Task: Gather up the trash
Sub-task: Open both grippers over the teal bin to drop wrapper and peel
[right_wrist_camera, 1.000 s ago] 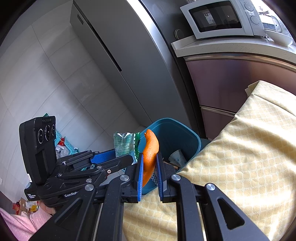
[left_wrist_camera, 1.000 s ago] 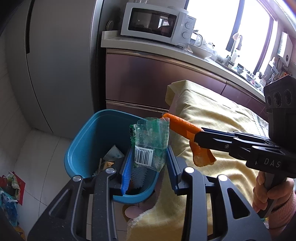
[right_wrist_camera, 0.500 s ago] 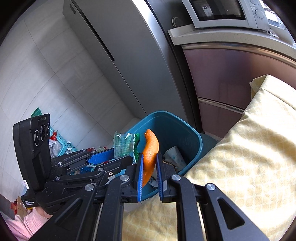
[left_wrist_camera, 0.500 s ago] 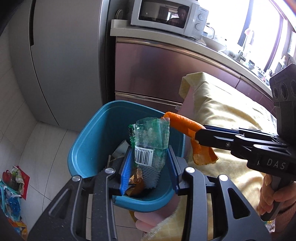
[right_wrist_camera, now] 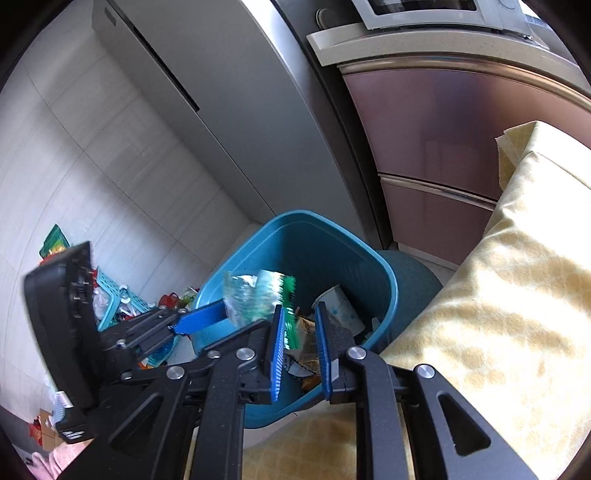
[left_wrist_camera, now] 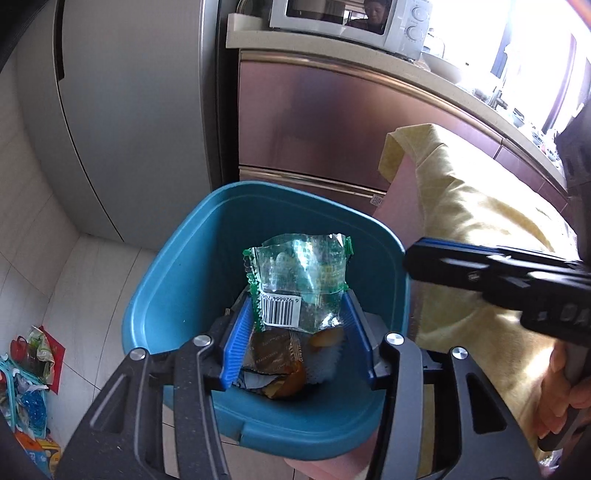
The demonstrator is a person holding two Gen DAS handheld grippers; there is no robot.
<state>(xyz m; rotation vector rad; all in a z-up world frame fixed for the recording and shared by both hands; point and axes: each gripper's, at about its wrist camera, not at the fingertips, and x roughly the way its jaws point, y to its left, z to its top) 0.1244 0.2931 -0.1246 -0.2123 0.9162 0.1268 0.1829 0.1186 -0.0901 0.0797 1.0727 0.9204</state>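
A blue trash bin (left_wrist_camera: 177, 280) stands on the floor beside the table; it also shows in the right wrist view (right_wrist_camera: 343, 243). My left gripper (left_wrist_camera: 295, 314) is over the bin, shut on a clear green wrapper (left_wrist_camera: 299, 277) with a barcode. The wrapper also shows in the right wrist view (right_wrist_camera: 255, 295). My right gripper (right_wrist_camera: 299, 339) is open and empty above the bin. Orange peel (left_wrist_camera: 325, 338) lies inside the bin among a brown wrapper (left_wrist_camera: 275, 350) and a paper cup (right_wrist_camera: 340, 306).
The table with a yellow cloth (right_wrist_camera: 498, 314) is to the right of the bin. A grey fridge (left_wrist_camera: 129, 110) and a brown cabinet (left_wrist_camera: 332, 129) with a microwave (left_wrist_camera: 347, 18) stand behind. Baskets and litter (right_wrist_camera: 110, 299) lie on the floor at the left.
My right gripper has opened and the orange peel has dropped into the bin. Both grippers have moved closer over the bin. The left still holds the wrapper.
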